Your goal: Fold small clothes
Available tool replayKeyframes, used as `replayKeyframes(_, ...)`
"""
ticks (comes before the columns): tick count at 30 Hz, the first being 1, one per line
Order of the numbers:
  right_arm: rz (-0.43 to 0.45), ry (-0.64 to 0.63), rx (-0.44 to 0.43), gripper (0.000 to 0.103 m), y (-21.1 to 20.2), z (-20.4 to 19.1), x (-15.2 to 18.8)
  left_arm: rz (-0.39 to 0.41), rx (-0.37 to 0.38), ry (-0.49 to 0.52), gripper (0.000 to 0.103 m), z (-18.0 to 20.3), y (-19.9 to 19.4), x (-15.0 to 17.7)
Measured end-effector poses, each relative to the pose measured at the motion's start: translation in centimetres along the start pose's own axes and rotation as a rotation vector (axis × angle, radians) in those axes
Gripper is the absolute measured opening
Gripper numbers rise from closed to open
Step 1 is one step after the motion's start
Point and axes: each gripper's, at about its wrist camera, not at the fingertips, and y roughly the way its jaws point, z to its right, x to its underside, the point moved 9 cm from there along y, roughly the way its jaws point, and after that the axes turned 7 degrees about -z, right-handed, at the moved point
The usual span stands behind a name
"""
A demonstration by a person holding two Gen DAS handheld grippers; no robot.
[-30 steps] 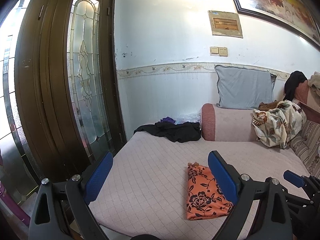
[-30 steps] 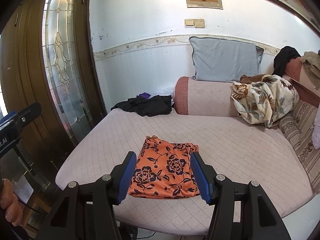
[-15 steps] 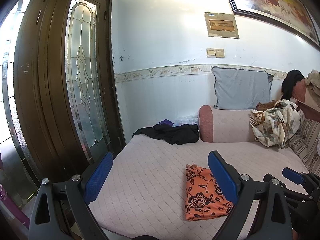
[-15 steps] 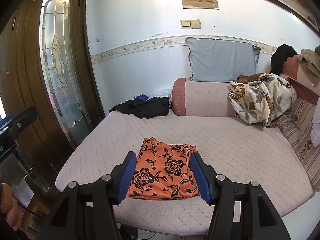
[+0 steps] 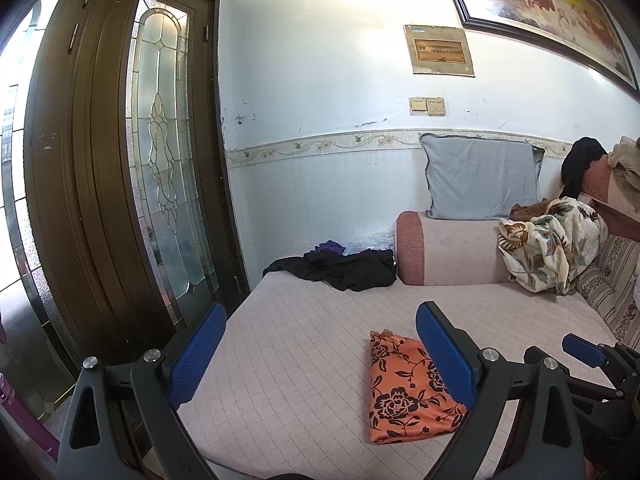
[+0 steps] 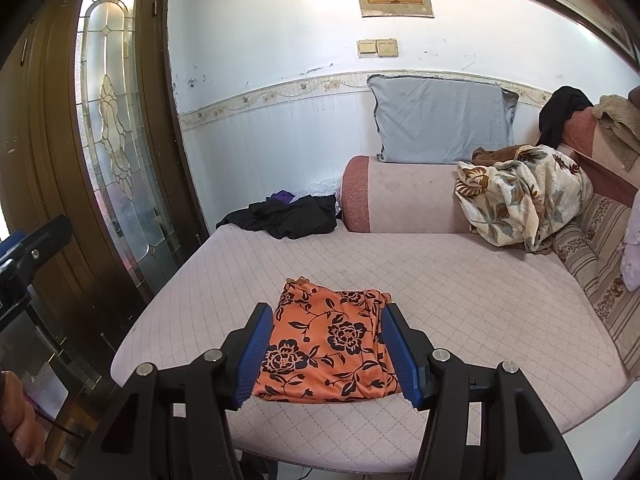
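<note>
Here both claws hang above the near edge of the pale pink quilted daybed (image 6: pixel 440 280), tilted somewhat downward. The left claw (image 5: pixel 320 356) gapes wide with nothing between its blue pads; the right claw (image 6: pixel 326 354) stands about half open, also empty, clear of the cloth. The folded orange cloth with black flowers (image 6: pixel 328 344) lies flat on the daybed near its front edge, framed between the right claw's fingers in that view. Farther back a crumpled black garment (image 6: pixel 292 218) rests by the pink bolster (image 6: pixel 404 198), beside a cream floral blanket (image 6: pixel 520 200). A grey pillow (image 6: pixel 440 120) leans against the white wall, with a brown glazed door (image 5: pixel 132 168) to the left.
</note>
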Motion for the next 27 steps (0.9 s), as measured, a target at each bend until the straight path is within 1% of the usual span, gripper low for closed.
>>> replayKeyframes(18,-0.028,0.004,0.005,0.06,1.6,-0.1,0.5,-0.019,0.014,0.008,0.096,0.1,1.2,0.3)
replayKeyframes(22,-0.04,0.003,0.003,0.06,2.4,-0.2,0.6,-0.033,0.021,0.012,0.096,0.3,2.2,0.5)
replayKeyframes(25,-0.046,-0.001,0.005,0.06,3.1,-0.2,0.6,-0.048,0.056,0.01,0.096,0.8,3.6,0.7)
replayKeyframes(27,-0.043,-0.005,0.015,0.06,3.7,0.2,0.3,-0.066,0.063,-0.006,0.096,0.9,5.0,1.0)
